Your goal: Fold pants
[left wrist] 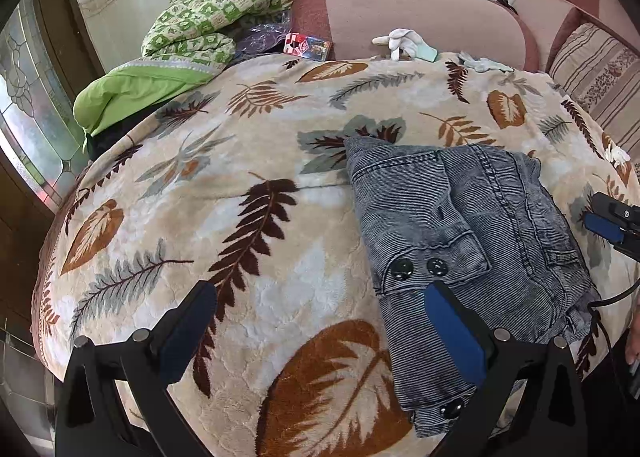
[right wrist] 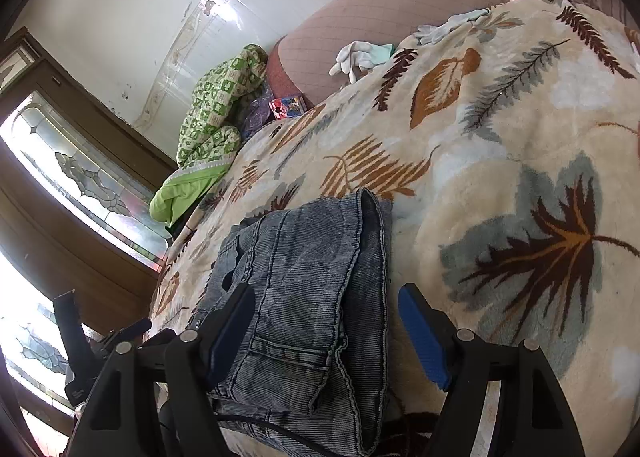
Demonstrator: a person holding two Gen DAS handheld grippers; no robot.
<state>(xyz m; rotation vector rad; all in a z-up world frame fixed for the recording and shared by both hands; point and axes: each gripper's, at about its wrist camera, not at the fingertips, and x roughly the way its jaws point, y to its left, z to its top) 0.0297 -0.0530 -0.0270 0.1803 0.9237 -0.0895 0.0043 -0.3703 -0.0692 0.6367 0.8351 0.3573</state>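
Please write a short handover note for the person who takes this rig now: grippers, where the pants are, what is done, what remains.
Left gripper: open, holds nothing, its right finger over the pants' near edge.
Right gripper: open, empty, astride the bundle.
Pants: grey denim, already folded into a compact stack on the leaf-print blanket.
Done: the folds, it seems.
Left: perhaps square the edges; otherwise withdraw.

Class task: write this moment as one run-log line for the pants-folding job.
task: fold pants | pants: folded bundle on leaf-print blanket | left gripper: open, holding nothing | right gripper: open, straddling pants | state: released
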